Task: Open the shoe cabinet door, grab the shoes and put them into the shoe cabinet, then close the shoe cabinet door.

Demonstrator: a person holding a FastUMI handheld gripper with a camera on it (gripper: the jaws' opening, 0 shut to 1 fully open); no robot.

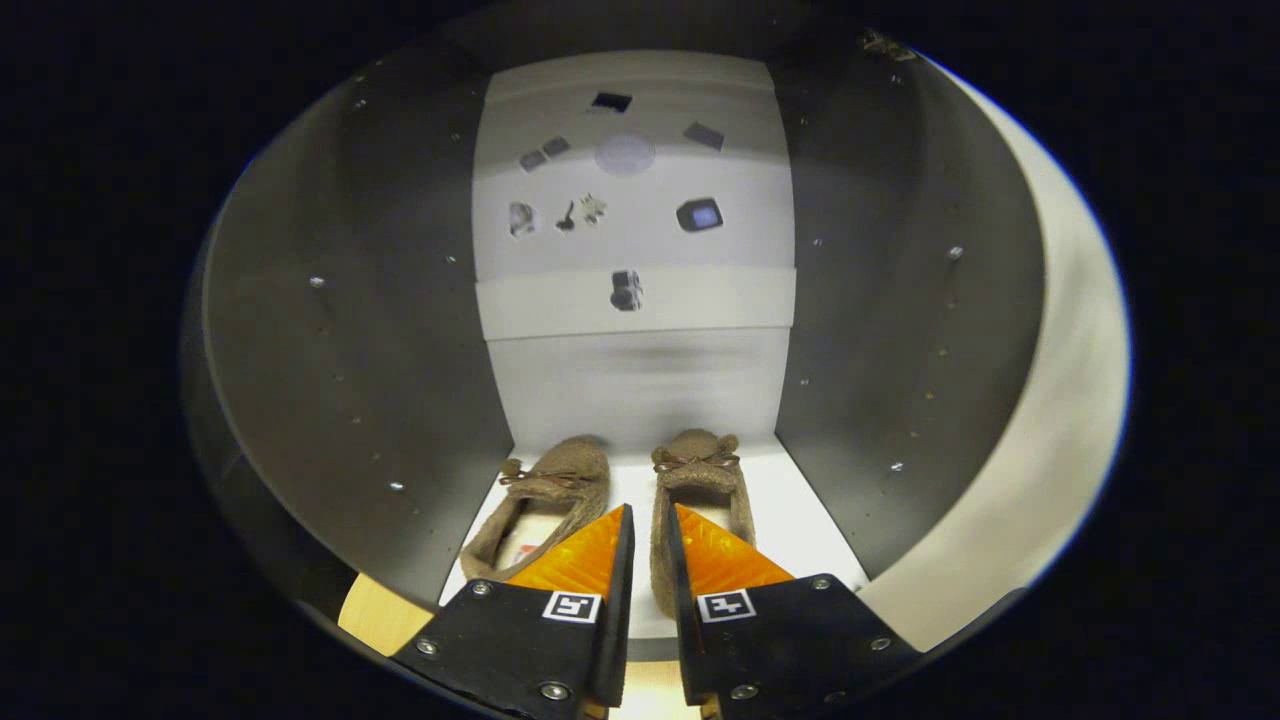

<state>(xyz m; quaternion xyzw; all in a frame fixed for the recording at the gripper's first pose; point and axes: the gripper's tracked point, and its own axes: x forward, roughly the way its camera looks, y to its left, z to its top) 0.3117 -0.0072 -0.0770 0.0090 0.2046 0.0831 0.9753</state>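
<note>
Tool (650,535) nearly closed around shoe (690,500)

The gripper (650,530) reaches into the shoe cabinet (350,330), its fingers nearly closed around the inner side wall of the right shoe (700,480). The left shoe (545,500) lies just beside it, beyond the left finger, both toes pointing at the pale back wall (640,380).

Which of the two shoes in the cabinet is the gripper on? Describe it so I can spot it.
Look inside the open cabinet, on its pale floor against the back wall, where two brown slippers lie side by side. The right slipper is the one: the gripper has its near-closed fingers straddling its inner side wall, unlike the left slipper.
</note>
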